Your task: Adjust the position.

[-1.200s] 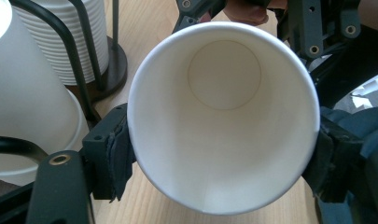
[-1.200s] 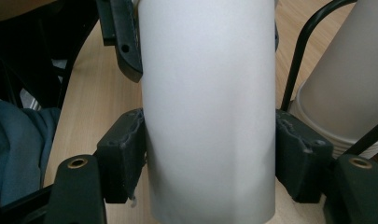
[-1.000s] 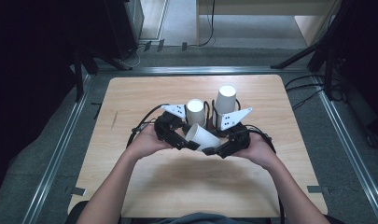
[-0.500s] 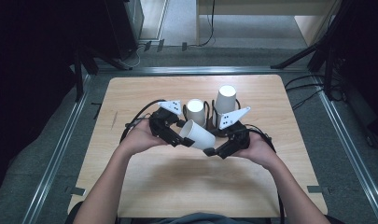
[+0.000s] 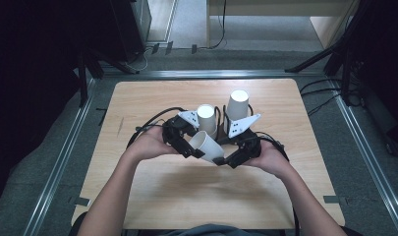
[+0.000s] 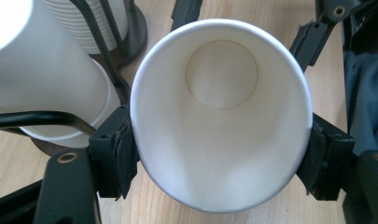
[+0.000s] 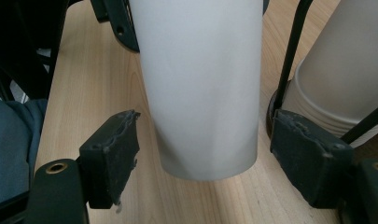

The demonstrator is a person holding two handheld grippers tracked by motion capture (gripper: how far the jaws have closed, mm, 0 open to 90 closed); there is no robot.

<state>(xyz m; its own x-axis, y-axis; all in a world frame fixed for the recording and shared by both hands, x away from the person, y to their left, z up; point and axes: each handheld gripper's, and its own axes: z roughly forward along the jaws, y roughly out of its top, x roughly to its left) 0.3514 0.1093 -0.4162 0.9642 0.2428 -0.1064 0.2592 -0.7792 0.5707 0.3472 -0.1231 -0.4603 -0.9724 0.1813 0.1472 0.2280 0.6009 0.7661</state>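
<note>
A white paper cup (image 5: 206, 146) hangs tilted above the table between both hands. My left gripper (image 5: 195, 142) is shut on its rim. In the left gripper view the pads (image 6: 119, 154) squeeze the cup (image 6: 221, 116) mouth into an oval, and the left gripper (image 6: 221, 156) looks straight into the cup. My right gripper (image 5: 221, 158) is at the cup's base end. Its jaws have just been opening. In the right gripper view the cup (image 7: 203, 84) base sits between the right gripper (image 7: 211, 156) pads, with a gap on each side.
Two stacks of upside-down white cups (image 5: 206, 118) (image 5: 237, 105) stand in black wire holders just behind the grippers. One stack (image 6: 42, 70) is close on the left of the held cup, and one (image 7: 336, 79) is beside the right jaw. Bare wooden table (image 5: 162, 196) lies in front.
The right gripper's jaws have spread off the cup's base. The left hand has shifted slightly and still holds the cup by its rim.
</note>
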